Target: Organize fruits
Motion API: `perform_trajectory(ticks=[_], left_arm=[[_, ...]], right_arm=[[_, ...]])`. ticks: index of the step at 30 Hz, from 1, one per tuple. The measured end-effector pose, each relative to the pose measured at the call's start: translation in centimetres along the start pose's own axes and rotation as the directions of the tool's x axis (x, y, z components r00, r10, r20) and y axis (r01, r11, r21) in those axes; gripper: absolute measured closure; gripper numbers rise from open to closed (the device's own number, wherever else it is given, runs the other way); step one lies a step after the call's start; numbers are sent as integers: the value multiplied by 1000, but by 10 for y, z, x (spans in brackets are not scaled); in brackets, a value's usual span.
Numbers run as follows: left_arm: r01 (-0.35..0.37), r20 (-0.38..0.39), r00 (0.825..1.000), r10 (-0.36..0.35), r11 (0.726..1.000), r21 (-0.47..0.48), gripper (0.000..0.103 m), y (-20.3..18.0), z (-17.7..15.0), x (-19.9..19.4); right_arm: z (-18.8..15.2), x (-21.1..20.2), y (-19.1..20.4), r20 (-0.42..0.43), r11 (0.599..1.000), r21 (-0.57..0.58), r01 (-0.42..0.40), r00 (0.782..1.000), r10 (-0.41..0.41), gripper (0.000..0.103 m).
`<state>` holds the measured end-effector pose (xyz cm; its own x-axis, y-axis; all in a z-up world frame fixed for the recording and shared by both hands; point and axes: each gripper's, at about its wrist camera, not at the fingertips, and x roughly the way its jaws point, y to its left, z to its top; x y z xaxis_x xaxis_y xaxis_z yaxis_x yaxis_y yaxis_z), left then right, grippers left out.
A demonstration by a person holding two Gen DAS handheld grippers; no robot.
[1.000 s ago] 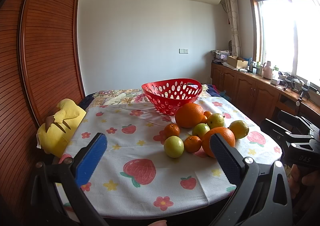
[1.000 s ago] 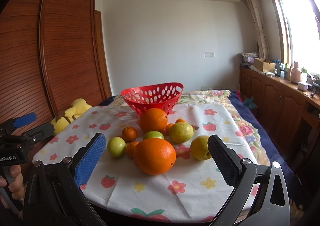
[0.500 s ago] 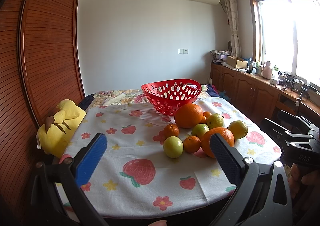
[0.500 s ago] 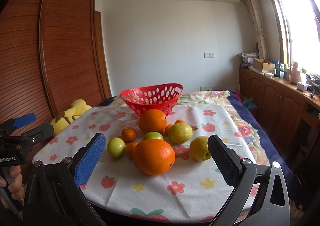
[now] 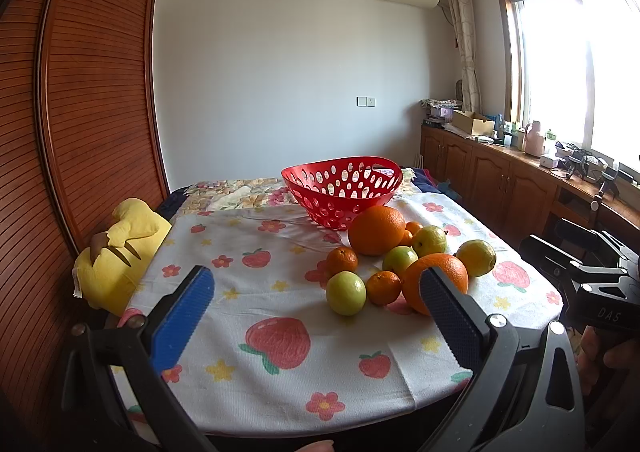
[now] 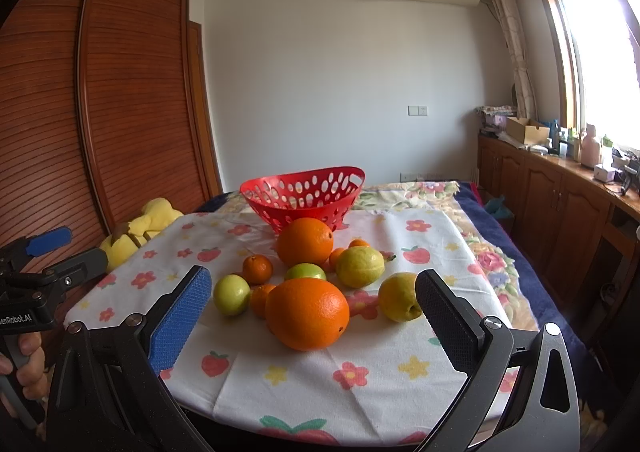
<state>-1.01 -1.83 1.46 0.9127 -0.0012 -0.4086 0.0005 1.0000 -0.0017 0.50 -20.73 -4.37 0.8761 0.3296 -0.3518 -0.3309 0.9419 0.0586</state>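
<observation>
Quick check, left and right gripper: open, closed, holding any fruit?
Left gripper: open, holding nothing, short of the fruit.
Right gripper: open, holding nothing; the large orange sits ahead between its fingers, untouched.

I count two big oranges [image 6: 307, 314] [image 6: 305, 241]; four mandarins [image 6: 257, 269]; two green fruits [image 6: 231, 294]; two lemons [image 6: 359, 266]; one basket [image 6: 303, 193]; one yellow plush [image 5: 122, 248].

"DAS" on the right tool [image 5: 600, 292]; "enRobot.AI" on the left tool [image 6: 24, 308].
</observation>
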Motion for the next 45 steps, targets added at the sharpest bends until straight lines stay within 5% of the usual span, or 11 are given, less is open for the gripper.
perform_trajectory(ticks=[11,26,45], left_arm=[[11,-22,1000,-11,1000,-2,0,4,-5,6],[99,-148,984,-96,995,12,1,11,-23,78],[184,-299,937,-183,983,-24,7,4,-13,150]], right_arm=[[-1,-2,-2,-4,1000,-1,2,1000,-2,0],[-19,49,-38,-108,999,-33,34,993,-38,0],[-17,114,-91,-264,1000,1,30,964,-29,12]])
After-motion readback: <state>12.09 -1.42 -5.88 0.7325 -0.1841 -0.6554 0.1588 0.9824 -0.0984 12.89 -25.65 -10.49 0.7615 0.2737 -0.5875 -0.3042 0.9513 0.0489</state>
